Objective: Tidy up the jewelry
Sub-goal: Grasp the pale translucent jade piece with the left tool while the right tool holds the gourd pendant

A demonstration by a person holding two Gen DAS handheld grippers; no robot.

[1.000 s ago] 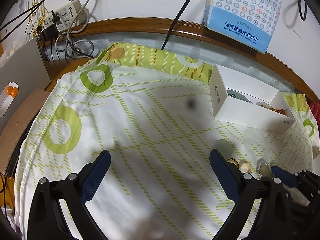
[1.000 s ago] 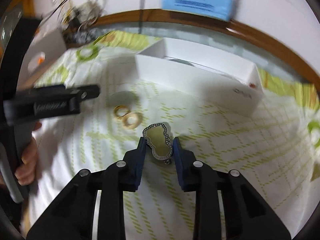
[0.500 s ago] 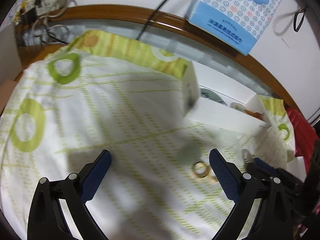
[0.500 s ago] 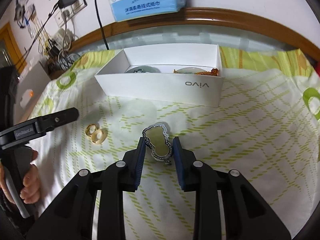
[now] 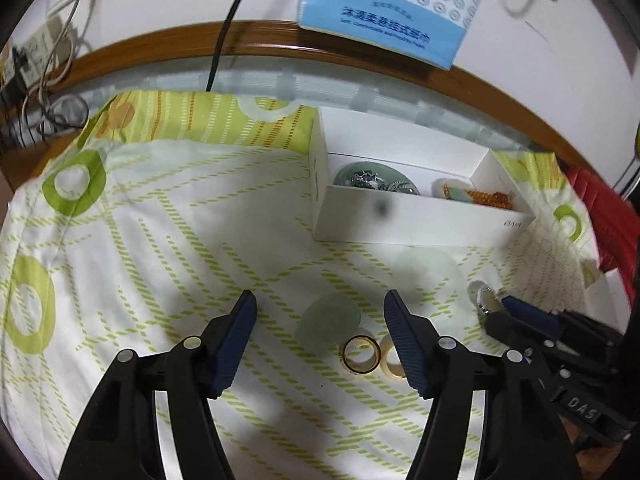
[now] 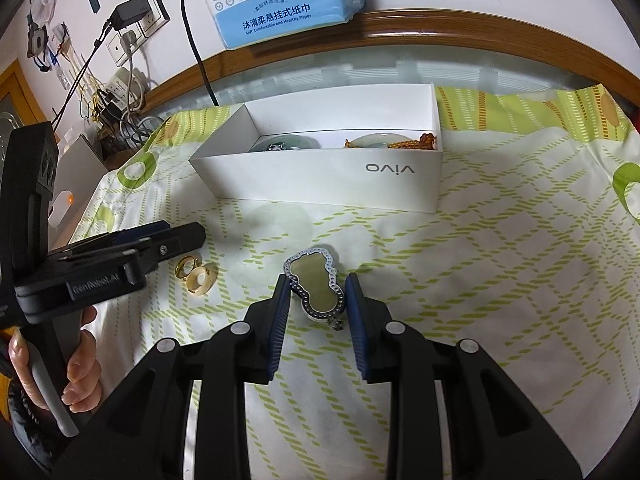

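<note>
Between your left gripper's (image 5: 320, 312) closing jaws lie the jade disc (image 5: 328, 322) and gold rings (image 5: 360, 354), unpinched, while your right gripper (image 6: 318, 294) clamps the pendant (image 6: 318, 286), so closing crooked could flick a ring across the cloth (image 5: 160, 240).
</note>
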